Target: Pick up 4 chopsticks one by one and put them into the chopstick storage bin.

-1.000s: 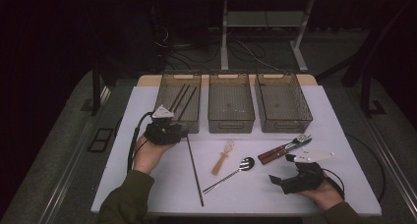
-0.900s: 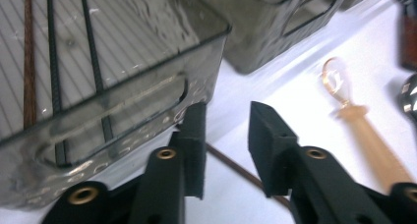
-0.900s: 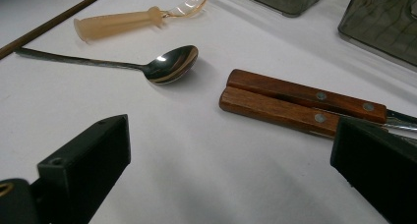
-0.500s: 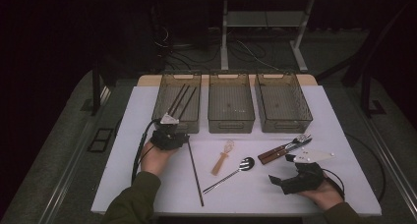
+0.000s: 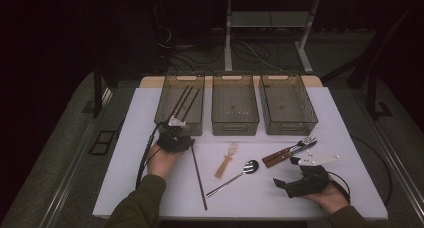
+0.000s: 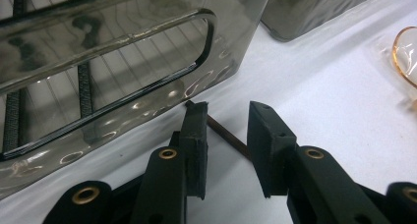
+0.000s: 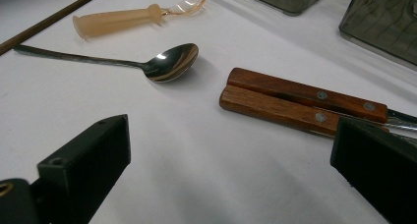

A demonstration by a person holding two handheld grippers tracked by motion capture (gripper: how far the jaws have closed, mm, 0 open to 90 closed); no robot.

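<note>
A long dark chopstick (image 5: 198, 175) lies on the white table (image 5: 150, 188), its far end just before the left bin (image 5: 178, 130). My left gripper (image 5: 186, 140) is low over that end. In the left gripper view the chopstick (image 6: 227, 136) runs across the gap of the left gripper (image 6: 226, 111). The jaws have just been opening, and the pads stand apart from the stick. Three more dark sticks lie in the left bin (image 6: 123, 76). My right gripper (image 5: 282, 186) rests at the near right, wide open with nothing in the right gripper (image 7: 228, 130).
The middle bin (image 5: 235, 127) and the right bin (image 5: 291, 129) stand in a row at the back. A metal spoon (image 5: 235, 175), a clear whisk with a pale handle (image 5: 225, 163) and a wooden-handled knife and fork (image 5: 287, 152) lie mid-table. The spoon (image 7: 172, 62) and wooden handles (image 7: 295, 101) lie ahead of the right jaws.
The left hand has sunk to the table and shifted slightly right, bringing its jaws around the chopstick's far end. The right hand has stayed still.
</note>
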